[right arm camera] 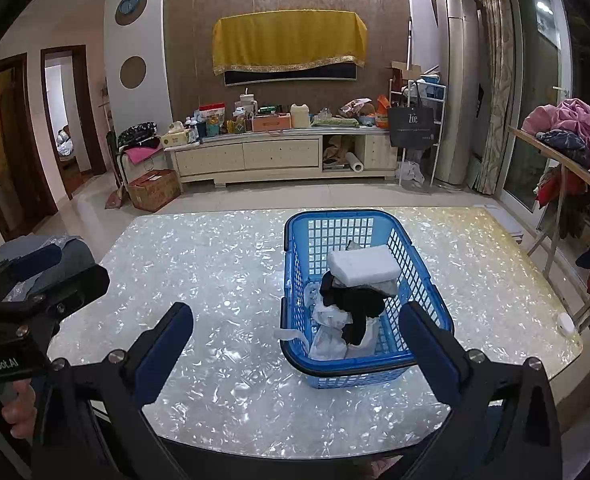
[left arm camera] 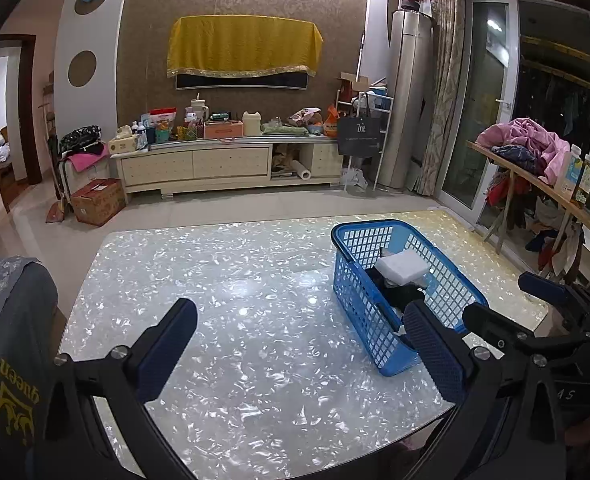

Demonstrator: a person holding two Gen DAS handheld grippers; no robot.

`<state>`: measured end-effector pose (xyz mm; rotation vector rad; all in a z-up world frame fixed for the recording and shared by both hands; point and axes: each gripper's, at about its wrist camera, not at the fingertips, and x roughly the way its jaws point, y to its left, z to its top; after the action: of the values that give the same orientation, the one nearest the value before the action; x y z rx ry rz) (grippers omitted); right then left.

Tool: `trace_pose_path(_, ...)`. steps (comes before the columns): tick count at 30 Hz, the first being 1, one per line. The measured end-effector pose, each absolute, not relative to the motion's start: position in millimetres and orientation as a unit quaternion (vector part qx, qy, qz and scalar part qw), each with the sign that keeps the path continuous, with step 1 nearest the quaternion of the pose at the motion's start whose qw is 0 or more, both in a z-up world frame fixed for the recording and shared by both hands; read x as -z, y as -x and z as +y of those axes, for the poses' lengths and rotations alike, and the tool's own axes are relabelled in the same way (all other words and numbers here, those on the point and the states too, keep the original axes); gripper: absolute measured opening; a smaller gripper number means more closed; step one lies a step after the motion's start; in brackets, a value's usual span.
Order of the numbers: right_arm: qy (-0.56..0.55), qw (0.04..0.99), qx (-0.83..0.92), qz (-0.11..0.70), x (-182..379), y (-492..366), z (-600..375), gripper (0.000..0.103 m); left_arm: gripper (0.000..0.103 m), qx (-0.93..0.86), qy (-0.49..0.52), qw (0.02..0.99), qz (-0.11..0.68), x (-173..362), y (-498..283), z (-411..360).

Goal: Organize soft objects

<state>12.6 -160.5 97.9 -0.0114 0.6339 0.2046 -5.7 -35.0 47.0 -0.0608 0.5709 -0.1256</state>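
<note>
The soft things, a white folded pad (right arm camera: 364, 265) over black cloth (right arm camera: 355, 308) and white cloth (right arm camera: 329, 334), lie piled in the blue basket (right arm camera: 299, 354), which stands on the pearly tabletop (right arm camera: 215, 264) toward its right half. The basket's long axis runs away from the person, slightly skewed, its near short end facing the right tongs (right arm camera: 297, 334). Those tongs hang released and wide, with the pile straight ahead between their blue pads, so the right hand looks the nearer one. The left tongs (left arm camera: 305, 332) are also released, holding nothing, and from them the basket (left arm camera: 371, 320) lies ahead and to the right, just behind the right-hand pad. A grey garment (left arm camera: 11, 320) hangs at the far left edge
</note>
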Motion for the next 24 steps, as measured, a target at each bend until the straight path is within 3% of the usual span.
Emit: trace_pose_path(24,0.008,0.947,-0.096,0.306,-97,0,-164,0.103,0.103,0.063,0.015,0.960,0.273,-49,20,-44)
